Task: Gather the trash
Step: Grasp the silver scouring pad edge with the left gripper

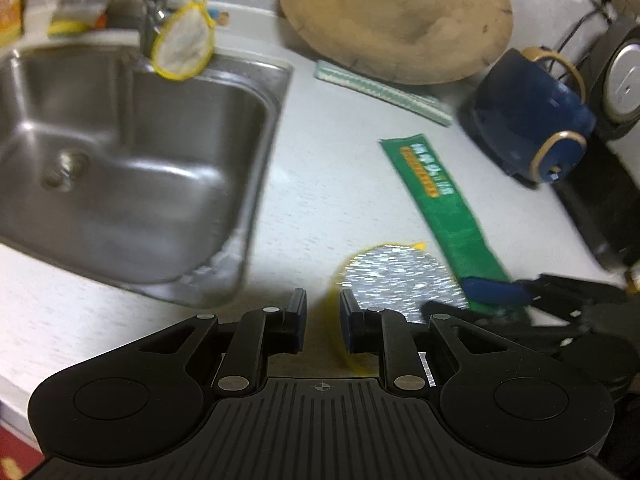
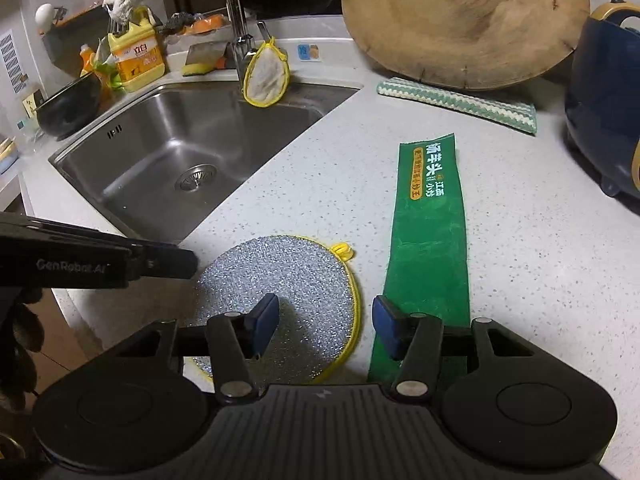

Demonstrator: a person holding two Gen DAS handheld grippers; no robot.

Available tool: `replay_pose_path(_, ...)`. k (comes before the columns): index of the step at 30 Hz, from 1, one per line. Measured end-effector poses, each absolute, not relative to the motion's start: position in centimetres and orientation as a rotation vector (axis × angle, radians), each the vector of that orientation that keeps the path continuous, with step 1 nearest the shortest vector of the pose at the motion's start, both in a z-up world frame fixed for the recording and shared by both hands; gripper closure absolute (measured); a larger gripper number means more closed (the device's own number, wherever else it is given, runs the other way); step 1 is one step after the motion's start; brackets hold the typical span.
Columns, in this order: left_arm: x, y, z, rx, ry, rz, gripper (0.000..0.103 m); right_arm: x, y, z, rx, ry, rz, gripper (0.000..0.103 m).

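A long green wrapper [image 2: 430, 248] with white and yellow print lies flat on the speckled white counter [image 2: 540, 248]; it also shows in the left wrist view [image 1: 444, 208]. My right gripper [image 2: 326, 326] is open and empty, low over the near end of the wrapper and the edge of a round silver scouring pad [image 2: 288, 280] with yellow trim. My left gripper [image 1: 323, 320] is open by a narrow gap and empty, at the left edge of the pad [image 1: 396, 276]. The right gripper's blue fingertips [image 1: 496, 290] rest at the wrapper's near end.
A steel sink [image 2: 192, 148] lies to the left with a tap [image 2: 236, 20] and a hanging yellow-trimmed pad [image 2: 266, 74]. A round wooden board [image 2: 464, 20] leans at the back over a striped cloth [image 2: 460, 104]. A dark blue appliance [image 2: 604, 108] stands at the right. Detergent bottles [image 2: 138, 56] crowd the far left.
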State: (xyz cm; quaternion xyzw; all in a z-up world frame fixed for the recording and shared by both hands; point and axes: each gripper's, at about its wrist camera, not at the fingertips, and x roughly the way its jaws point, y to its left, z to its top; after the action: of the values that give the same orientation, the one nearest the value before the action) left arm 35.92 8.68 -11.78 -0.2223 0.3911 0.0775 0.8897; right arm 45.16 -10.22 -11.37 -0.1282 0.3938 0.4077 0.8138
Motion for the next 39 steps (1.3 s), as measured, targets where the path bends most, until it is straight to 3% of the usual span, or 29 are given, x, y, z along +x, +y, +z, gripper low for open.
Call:
replay_pose_path(10,36.4,8.5,-12.5,-0.471,0.816,0.12,0.075,44.7,-12.0,-10.8,-0.227,0.838,0.844,0.051)
replay_pose_path(17,36.7,8.4,-12.5,-0.509,0.825,0.093,0.075,44.4,-12.6,-11.4,-0.19,0.871,0.837,0.062)
replay_pose_path(29,36.0,5.2,-7.4,-0.443,0.761,-0.068,0.074,44.5,-13.5,-11.6,-0.14,0.884,0.848,0.061)
replay_pose_path(39,37.9,5.8,-11.5,-0.403,0.859,0.049,0.069,44.1,-14.2,-11.9,-0.153,0.864,0.83,0.061)
